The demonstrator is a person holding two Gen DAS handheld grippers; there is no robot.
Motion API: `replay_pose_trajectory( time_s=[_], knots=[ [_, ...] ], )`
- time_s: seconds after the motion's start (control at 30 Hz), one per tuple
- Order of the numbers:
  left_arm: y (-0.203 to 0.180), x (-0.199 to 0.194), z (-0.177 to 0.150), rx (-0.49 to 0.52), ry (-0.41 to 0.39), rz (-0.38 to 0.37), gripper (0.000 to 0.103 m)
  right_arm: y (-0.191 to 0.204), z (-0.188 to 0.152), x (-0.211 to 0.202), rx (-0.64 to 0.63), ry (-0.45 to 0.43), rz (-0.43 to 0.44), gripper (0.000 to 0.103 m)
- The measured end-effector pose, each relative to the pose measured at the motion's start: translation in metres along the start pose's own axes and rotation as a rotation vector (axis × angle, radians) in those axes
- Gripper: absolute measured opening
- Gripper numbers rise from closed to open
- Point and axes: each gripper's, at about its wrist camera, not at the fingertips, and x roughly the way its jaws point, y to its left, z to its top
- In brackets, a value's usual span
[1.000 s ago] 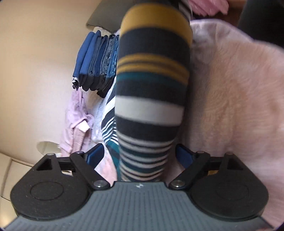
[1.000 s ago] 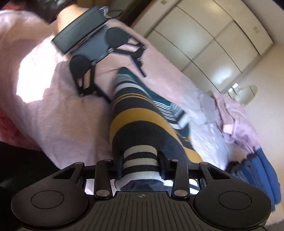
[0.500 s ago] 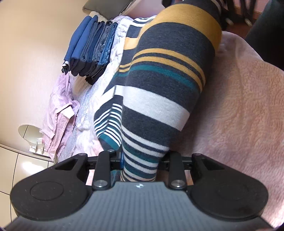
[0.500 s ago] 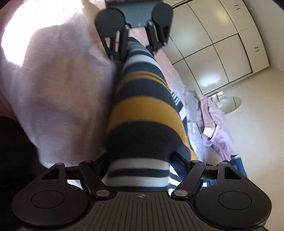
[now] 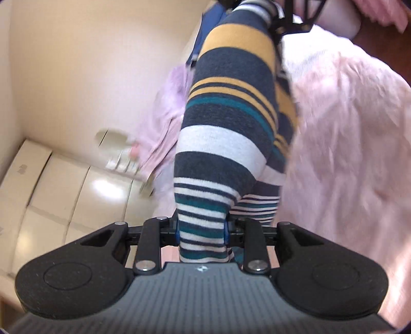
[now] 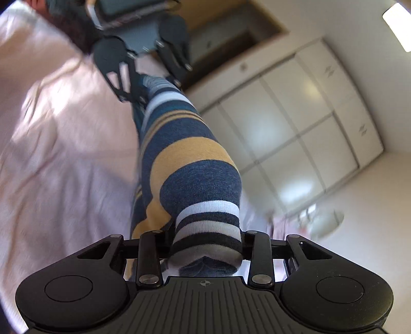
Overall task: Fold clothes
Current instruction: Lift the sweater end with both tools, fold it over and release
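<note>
Left wrist: pink bedspread (image 5: 346,133) beneath, cream wall (image 5: 90,64), glossy wardrobe doors (image 5: 84,190)

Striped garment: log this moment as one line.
left gripper: shut on striped garment | right gripper: jaws just closing, shut on its other end | garment stretched between both, above pink bedspread

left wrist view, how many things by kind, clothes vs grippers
Striped navy, mustard, teal and white knit garment: 1
Crumpled lilac garment: 1
Folded blue garments, only a blurred edge visible: cannot count
Grippers, left gripper and right gripper: 2
Total countable: 4
</note>
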Motion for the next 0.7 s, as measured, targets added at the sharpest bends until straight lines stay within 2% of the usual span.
replay_pose_trajectory(
  time_s=[0.07,0.1,0.23,0.27,0.3,0.37,0.43,0.53,0.6,0.7],
  knots=[
    [-0.027,-0.027,0.0,0.008,0.05,-0.027,0.026,0.004,-0.001,0.003,0.024,-0.065,0.04,0.035],
    [-0.05,-0.037,-0.001,0.015,0.073,-0.071,0.027,0.01,-0.004,0.006,0.05,-0.07,0.071,0.035],
    [-0.149,-0.063,-0.013,0.045,0.135,-0.307,0.033,0.071,-0.033,0.011,0.063,0.003,0.257,0.038],
    [-0.169,-0.065,-0.016,0.053,0.142,-0.333,0.033,0.089,-0.042,0.011,0.049,0.036,0.308,0.042],
    [-0.185,-0.069,-0.018,0.072,0.133,-0.295,0.033,0.106,-0.052,0.008,0.023,0.074,0.346,0.043],
    [-0.196,-0.079,-0.025,0.101,0.14,-0.247,0.033,0.131,-0.067,-0.005,-0.026,0.106,0.336,0.045],
    [-0.181,-0.09,-0.037,0.028,0.146,-0.268,0.035,0.131,-0.076,-0.019,0.009,0.133,0.313,0.046],
    [-0.149,-0.104,-0.064,-0.104,0.161,-0.309,0.036,0.105,-0.087,-0.032,0.142,0.193,0.285,0.046],
    [-0.125,-0.107,-0.078,-0.204,0.174,-0.323,0.041,0.09,-0.093,-0.042,0.226,0.224,0.237,0.046],
    [-0.094,-0.104,-0.082,-0.301,0.182,-0.333,0.041,0.077,-0.079,-0.06,0.386,0.197,0.202,0.046]
  ],
)
